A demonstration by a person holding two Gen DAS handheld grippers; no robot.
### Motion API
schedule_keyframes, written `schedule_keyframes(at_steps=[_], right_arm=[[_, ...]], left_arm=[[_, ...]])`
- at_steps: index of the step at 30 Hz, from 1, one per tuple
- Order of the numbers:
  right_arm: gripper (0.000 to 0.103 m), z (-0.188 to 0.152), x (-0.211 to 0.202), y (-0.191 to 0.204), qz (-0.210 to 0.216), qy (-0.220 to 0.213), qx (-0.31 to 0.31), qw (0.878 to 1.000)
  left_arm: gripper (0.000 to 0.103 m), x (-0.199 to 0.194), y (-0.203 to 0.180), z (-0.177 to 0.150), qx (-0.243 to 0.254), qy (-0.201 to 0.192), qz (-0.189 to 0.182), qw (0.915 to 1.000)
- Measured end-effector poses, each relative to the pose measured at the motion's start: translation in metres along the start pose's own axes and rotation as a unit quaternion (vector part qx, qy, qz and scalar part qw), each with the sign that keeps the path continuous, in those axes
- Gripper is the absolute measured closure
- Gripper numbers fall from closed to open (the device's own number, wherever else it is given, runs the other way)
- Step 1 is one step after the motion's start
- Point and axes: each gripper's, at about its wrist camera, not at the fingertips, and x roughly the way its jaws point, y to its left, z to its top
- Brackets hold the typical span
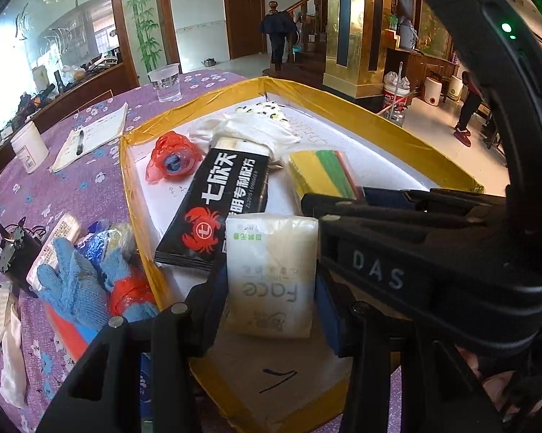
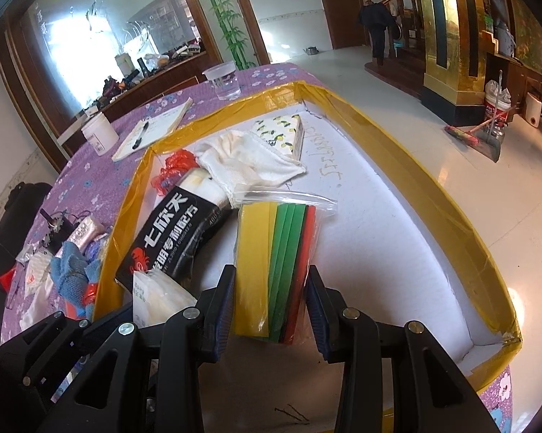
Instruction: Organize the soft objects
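item 1: white tissue pack (image 1: 269,274), printed "face", gripped between the part-closed jaws of the left gripper (image 1: 267,299), both pads pressed on its sides; held over the near end of the white tray (image 2: 397,223) edged in yellow tape.

item 2: clear zip bag of coloured sheets (image 2: 278,270), yellow, green and red, clamped between the part-closed jaws of the right gripper (image 2: 271,299); held low over the tray floor, whether resting on it cannot be told.

item 3: black packet (image 1: 213,209) with red crab mark, laid slantwise in the tray, just beside the tissue pack.

item 4: white cloth (image 2: 253,158), lying over the far end of the black packet.

item 5: lemon-print pack (image 2: 282,133), set near the far corner of the tray.

item 6: red net bundle (image 1: 171,157), in the tray's left part.

item 7: blue knitted gloves (image 1: 76,285), outside the tray on the purple flowered tablecloth (image 1: 83,187).

item 8: clear plastic cup (image 1: 166,81) and notebook with pen (image 1: 90,137), seen on the tablecloth beyond the tray.
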Motion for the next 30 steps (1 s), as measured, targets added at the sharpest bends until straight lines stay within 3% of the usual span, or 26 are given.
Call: schedule_keyframes(at_steps=[10,13,16,21,26,30], right_arm=[[0.062,0.0,0.002,0.005,-0.014,0.004,-0.011,1.0],[0.061,0.001,0.002,0.008,-0.021,0.006,-0.017,1.0],[0.051,0.001,0.004,0.012,-0.017,0.009,-0.028,0.999],[0.016,0.0,0.004,0.018,-0.002,0.011,-0.043,0.999],[0.015,-0.004,-0.024,0.012,-0.002,-0.014,-0.03,0.999],[0.015,-0.003,-0.057,0.006,-0.016,-0.052,-0.021,0.998]], left_arm=[[0.057,0.003,0.003,0.0,-0.004,0.003,-0.007,1.0],[0.048,0.002,0.003,0.0,-0.003,0.005,-0.016,0.9999],[0.037,0.0,-0.005,-0.001,0.01,0.0,-0.007,0.9999],[0.03,0.0,-0.001,-0.002,0.001,0.003,-0.008,1.0],[0.03,-0.004,0.0,-0.001,0.005,0.005,-0.017,0.9998],[0.029,-0.021,0.006,-0.004,-0.007,0.014,-0.063,0.9979]])
